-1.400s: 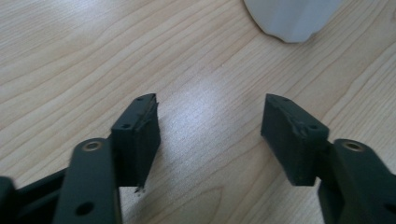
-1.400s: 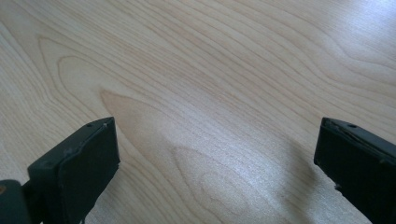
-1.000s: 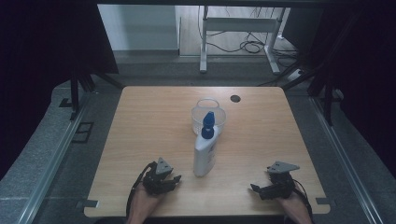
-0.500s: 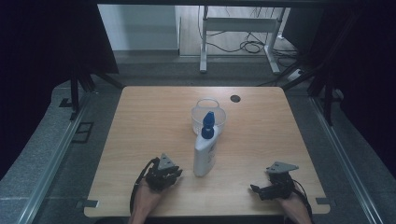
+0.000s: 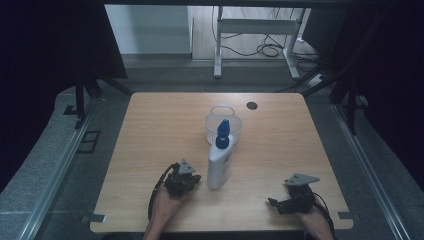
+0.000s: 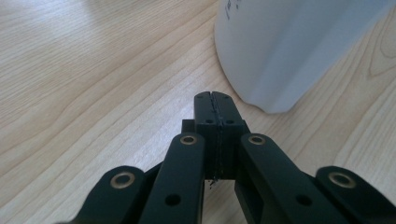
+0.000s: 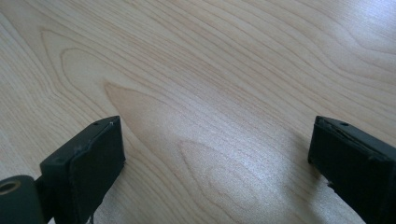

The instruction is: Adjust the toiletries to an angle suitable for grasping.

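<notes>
Risk of tipping the tall white bottle (image 5: 219, 162), upright mid-desk (image 5: 150, 125) before the clear cup (image 5: 223, 126), with left gripper (image 6: 215, 109) jaws pressed together beside its base, right gripper (image 7: 215, 154) jaws wide apart.

My high view looked forward and down over the whole wooden table (image 5: 150, 130). My two gripper views sat low and close to that tabletop; the left also caught the white bottle (image 6: 299, 46) standing mid-table.
</notes>
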